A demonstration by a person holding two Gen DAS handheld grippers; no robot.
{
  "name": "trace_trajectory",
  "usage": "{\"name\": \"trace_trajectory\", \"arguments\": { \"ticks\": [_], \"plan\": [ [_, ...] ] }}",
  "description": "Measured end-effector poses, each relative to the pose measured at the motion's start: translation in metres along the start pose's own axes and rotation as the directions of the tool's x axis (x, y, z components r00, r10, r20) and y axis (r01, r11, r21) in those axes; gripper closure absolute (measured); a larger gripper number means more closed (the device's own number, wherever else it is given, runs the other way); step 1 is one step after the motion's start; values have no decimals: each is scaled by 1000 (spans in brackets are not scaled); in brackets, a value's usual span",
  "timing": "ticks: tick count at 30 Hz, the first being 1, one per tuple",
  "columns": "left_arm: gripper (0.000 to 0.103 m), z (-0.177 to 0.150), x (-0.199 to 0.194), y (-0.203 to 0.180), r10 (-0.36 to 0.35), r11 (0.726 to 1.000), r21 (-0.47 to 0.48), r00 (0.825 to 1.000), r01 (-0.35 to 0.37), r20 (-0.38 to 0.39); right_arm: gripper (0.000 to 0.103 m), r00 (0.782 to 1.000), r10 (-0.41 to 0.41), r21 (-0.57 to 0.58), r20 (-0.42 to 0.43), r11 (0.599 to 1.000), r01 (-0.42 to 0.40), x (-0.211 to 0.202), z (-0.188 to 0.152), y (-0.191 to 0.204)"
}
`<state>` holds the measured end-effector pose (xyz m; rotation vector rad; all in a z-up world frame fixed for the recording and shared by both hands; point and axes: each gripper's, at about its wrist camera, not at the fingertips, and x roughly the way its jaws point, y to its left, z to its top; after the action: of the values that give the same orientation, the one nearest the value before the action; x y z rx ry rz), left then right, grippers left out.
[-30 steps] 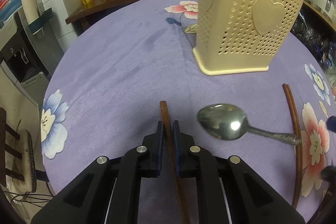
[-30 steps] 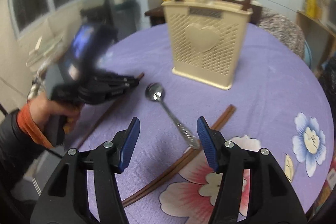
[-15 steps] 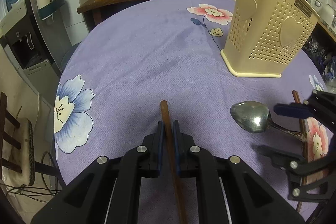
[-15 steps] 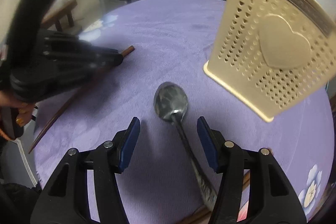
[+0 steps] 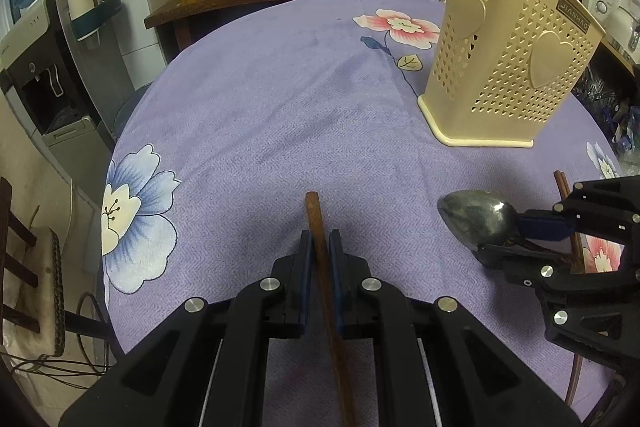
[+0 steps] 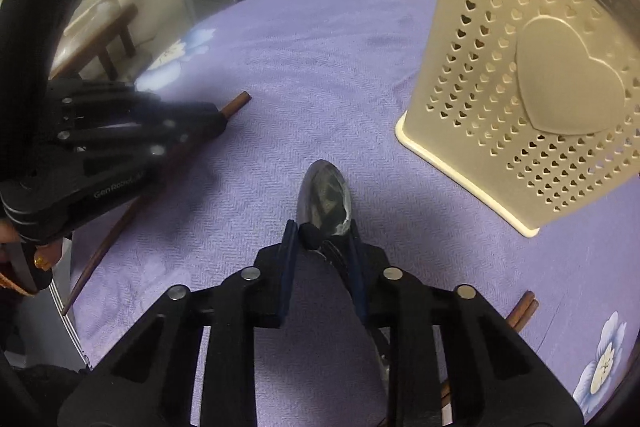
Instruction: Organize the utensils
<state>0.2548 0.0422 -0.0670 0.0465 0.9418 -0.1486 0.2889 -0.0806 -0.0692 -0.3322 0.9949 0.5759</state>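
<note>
Both grip: left gripper [image 5: 320, 239] unchanged on chopstick [image 5: 316, 215]; right gripper [image 6: 322, 231] just closed on spoon [image 6: 325, 193]

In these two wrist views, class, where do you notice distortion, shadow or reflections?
Left wrist view: fisheye bends the table edge; spoon bowl mirrors dark shapes. Right wrist view: beige utensil holder leans and bulges; left gripper is dark and soft; a shadow lies beside the spoon.
</note>
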Motion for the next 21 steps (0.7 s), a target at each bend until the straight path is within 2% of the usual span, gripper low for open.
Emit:
{"name": "trace_trajectory", "arguments": {
  "ticks": [2, 3, 7, 11, 15, 16, 18, 19, 20, 21],
  "plan": [
    [93, -1, 0, 0, -1, 1000, -1, 1000, 1, 2, 96, 1000, -23, -6, 7, 1000, 23, -3, -2, 4],
    [93, -1, 0, 0, -1, 1000, -1, 1000, 1, 3, 97, 999, -43, -10, 14, 999, 43, -7, -5, 6],
    [93, -1, -1, 0, -2, 1000, -2, 1000, 2, 4, 98, 995, -92, 76, 22, 993, 90, -19, -15, -3],
    [93, -1, -1, -1, 7, 1000, 5, 1000, -7, 5, 98, 987, -161, 53, -1, 986, 161, -18, -24, 4],
    [93, -1, -1, -1, 8, 1000, 3, 1000, -8, 5, 94, 993, -119, 39, 9, 992, 118, -15, -27, 13],
    [93, -1, -1, -1, 7, 1000, 2, 1000, -7, 5, 88, 994, -105, 47, 13, 993, 104, -15, -28, 13],
    [93, -1, -1, -1, 8, 1000, 2, 1000, -8, 5, 63, 997, -73, 79, 37, 994, 70, -18, -28, 9],
    [93, -1, -1, -2, 9, 1000, 2, 1000, -9, 4, 41, 996, -71, 95, 50, 993, 66, -21, -29, 7],
    [93, -1, -1, -2, 9, 1000, 2, 1000, -9, 4, 31, 995, -71, 114, 68, 991, 63, -25, -29, 4],
    [93, -1, -1, -2, 8, 1000, 2, 1000, -8, 5, 31, 995, -65, 128, 73, 990, 55, -27, -30, 1]
  ]
}}
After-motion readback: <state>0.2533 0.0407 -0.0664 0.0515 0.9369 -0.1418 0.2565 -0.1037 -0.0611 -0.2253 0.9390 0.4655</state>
